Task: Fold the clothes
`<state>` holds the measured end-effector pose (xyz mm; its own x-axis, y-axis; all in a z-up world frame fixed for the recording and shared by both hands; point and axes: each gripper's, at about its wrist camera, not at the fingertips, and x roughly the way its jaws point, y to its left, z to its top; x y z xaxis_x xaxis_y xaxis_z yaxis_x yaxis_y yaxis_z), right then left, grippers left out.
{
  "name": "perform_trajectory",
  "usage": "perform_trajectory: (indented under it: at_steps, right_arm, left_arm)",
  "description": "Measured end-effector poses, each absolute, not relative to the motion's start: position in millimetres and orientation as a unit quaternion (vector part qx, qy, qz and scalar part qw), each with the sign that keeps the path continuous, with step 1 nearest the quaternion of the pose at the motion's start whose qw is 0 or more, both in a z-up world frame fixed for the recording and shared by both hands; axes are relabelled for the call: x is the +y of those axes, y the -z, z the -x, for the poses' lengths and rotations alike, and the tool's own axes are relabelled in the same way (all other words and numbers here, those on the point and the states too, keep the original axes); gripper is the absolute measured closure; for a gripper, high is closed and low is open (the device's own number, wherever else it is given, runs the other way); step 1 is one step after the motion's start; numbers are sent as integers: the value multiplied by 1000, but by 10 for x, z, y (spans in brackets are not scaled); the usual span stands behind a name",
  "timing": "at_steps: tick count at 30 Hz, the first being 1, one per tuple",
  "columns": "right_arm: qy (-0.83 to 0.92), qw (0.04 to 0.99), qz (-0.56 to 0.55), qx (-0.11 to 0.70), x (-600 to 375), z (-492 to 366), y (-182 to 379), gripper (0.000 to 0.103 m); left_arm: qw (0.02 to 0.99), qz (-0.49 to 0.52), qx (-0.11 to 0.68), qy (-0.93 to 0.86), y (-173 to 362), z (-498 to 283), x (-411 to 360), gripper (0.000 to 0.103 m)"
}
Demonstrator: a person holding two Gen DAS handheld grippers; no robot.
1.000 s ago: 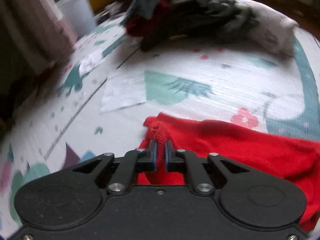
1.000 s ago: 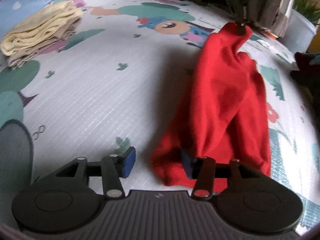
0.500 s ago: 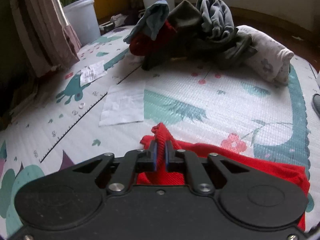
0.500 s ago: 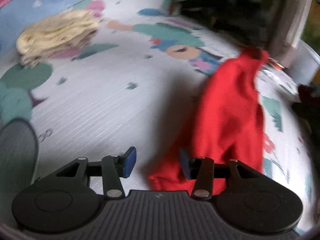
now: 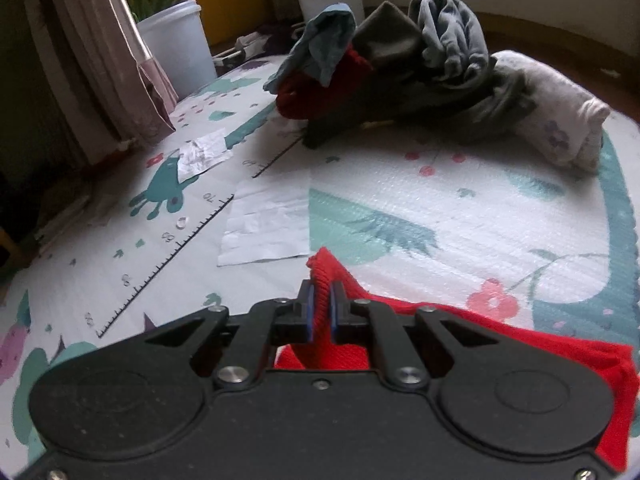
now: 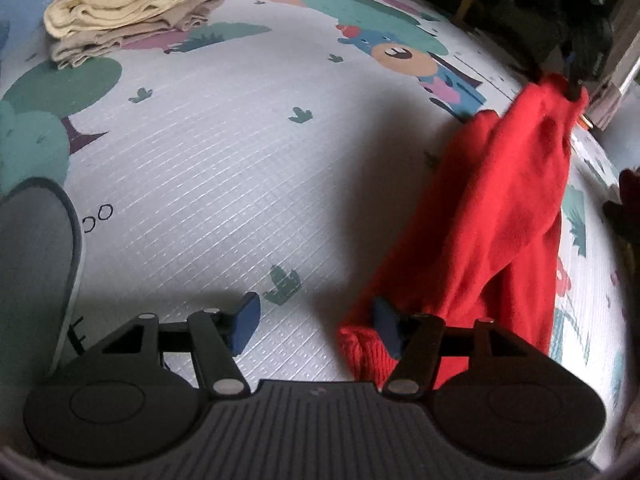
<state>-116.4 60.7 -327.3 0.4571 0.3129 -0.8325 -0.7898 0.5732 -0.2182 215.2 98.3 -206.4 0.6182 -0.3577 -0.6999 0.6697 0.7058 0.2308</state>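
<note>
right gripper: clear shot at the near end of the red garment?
Probably yes. The right gripper is open and empty, and the red garment has its near end at the right jaw, nothing between on the mat.

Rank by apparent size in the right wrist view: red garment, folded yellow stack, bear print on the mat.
1. red garment, largest by far, though it hangs nearest the camera.
2. folded yellow stack, farther back, so its real size is understated.
3. bear print, smallest.

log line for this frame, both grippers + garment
left gripper: shut on red sweater | right gripper: open, beside hem | sweater: corner lifted, rest on play mat
</note>
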Motion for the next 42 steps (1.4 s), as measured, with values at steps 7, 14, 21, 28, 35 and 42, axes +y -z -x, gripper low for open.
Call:
perform_trajectory:
  at_steps: [7,14,21,28,35,42]
  right_arm:
    - [-344,812,295,368,540,1190,3219,40]
    - [-330,866,236,293,316,1236,2988,42]
    - [-330,853,215,342,366,820,3001,43]
    - [-328,838,238,365,345,864,3199,41]
    - [-321,863,226,319,247,913,3064,44]
    - [-318,882,176,301,-29,229,2893,84]
  left_arm:
    - [851,-257,382,252,2597,-2293,994,98]
    - [857,-226,376,270,2574,-2291,1039,98]
    - [863,-200,377,270,2542,-2309,1096,98]
    - [859,-228,407,209,2891,-2365,1044,92]
    - [878,-198,370,231,2328,-2303,1496,87]
    - [847,-183,394,308,2343,-1890,1592,87]
